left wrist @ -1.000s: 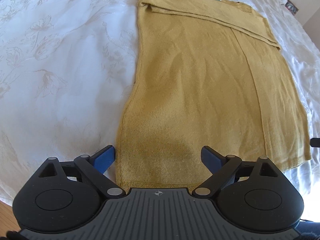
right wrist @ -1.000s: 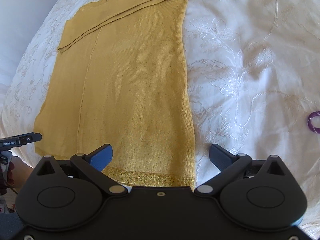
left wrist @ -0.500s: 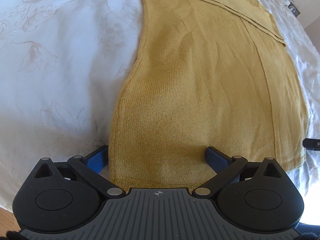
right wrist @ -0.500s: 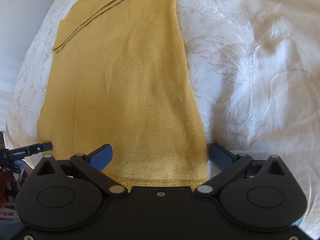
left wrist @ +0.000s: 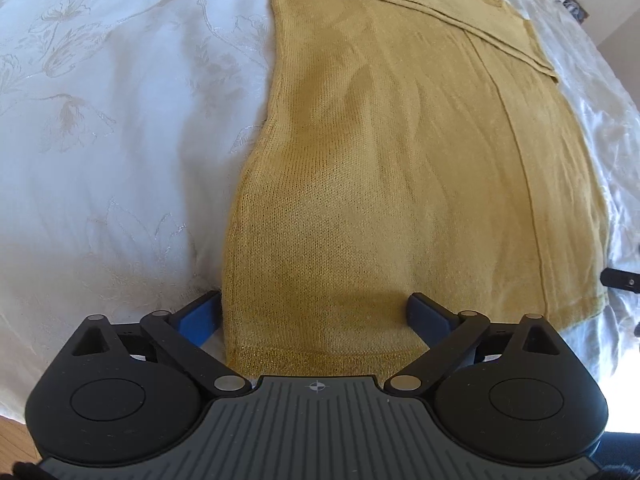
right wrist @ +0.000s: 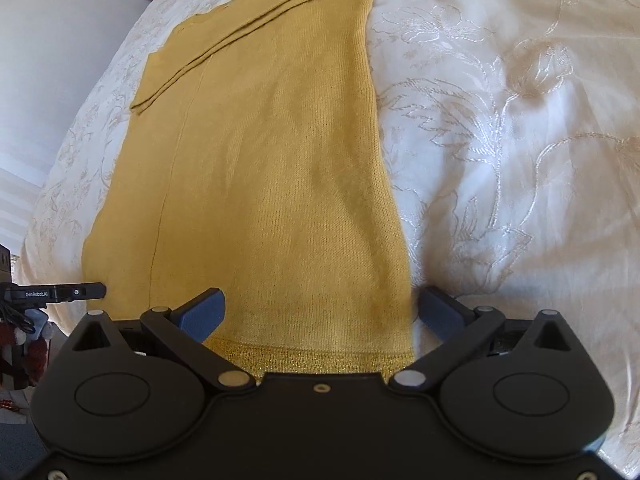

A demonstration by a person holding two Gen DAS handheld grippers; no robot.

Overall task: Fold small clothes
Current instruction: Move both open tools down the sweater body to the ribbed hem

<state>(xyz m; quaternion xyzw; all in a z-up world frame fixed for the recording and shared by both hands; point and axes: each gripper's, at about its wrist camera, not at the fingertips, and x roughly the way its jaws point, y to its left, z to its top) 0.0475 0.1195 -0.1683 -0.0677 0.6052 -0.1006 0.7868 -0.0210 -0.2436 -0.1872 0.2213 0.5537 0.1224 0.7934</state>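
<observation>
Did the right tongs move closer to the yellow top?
Yes. The right tongs came down toward the mustard-yellow knitted top: its shiny bottom hem, fixed on the bed, sat further ahead before and now lies between the open fingers.

Left wrist view. Mustard-yellow knit garment lies flat on a white embroidered bedspread, sleeve folded across its far end. Left gripper points steeply down over the near hem corner; jaws spread wide and have just been closing slightly, left fingertip on the bedspread just beside the garment's left edge, right one on the knit. Pads not pressing the fabric.
</observation>
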